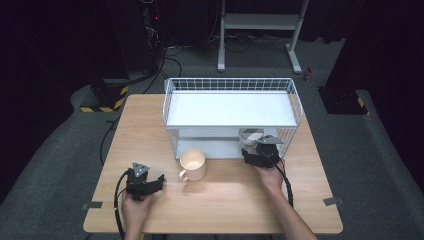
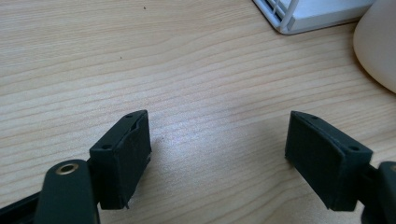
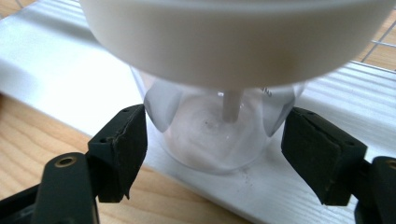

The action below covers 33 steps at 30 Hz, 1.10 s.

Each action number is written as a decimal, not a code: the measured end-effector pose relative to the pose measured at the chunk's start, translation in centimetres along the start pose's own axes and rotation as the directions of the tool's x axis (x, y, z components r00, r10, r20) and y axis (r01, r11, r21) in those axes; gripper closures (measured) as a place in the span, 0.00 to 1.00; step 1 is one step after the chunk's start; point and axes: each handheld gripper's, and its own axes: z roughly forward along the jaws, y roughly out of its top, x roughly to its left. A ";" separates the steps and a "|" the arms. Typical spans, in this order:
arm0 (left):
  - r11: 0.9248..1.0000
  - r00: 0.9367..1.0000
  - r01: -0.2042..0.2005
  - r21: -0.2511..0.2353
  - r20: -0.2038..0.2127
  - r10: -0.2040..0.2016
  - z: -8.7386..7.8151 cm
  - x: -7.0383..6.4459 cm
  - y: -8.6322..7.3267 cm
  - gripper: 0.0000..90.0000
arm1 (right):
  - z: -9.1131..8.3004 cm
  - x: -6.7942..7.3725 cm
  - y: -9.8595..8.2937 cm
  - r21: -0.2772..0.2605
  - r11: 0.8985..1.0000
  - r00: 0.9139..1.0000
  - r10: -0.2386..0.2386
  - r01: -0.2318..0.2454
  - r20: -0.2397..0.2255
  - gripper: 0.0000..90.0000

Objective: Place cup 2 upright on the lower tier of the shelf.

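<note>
A clear glass vessel (image 3: 210,135) with a broad white top (image 3: 233,37) stands on the lower shelf (image 3: 56,79) of a white wire rack (image 1: 230,107). A thin white stem shows inside it. My right gripper (image 3: 215,154) is open, with one jaw on each side of the glass, close to its walls. In the high view the right gripper (image 1: 256,148) sits at the rack's front right, by the vessel (image 1: 251,135). My left gripper (image 1: 157,184) rests low over the table at the front left, open (image 2: 217,154) with bare wood between its jaws. A cream mug (image 1: 193,165) stands to its right.
The wooden table (image 1: 225,200) has open wood in front of the rack and along its near edge. The mug's side (image 2: 376,42) and a rack corner (image 2: 289,14) lie just beyond the left gripper. The rack's top shelf (image 1: 230,109) is bare.
</note>
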 end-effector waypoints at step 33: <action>1.000 1.000 -0.002 0.000 0.000 0.002 0.0 0.0 0.0 0.25 | 2.4 -0.8 1.0 0.026 0.995 0.989 0.088 -0.091 0.116 0.58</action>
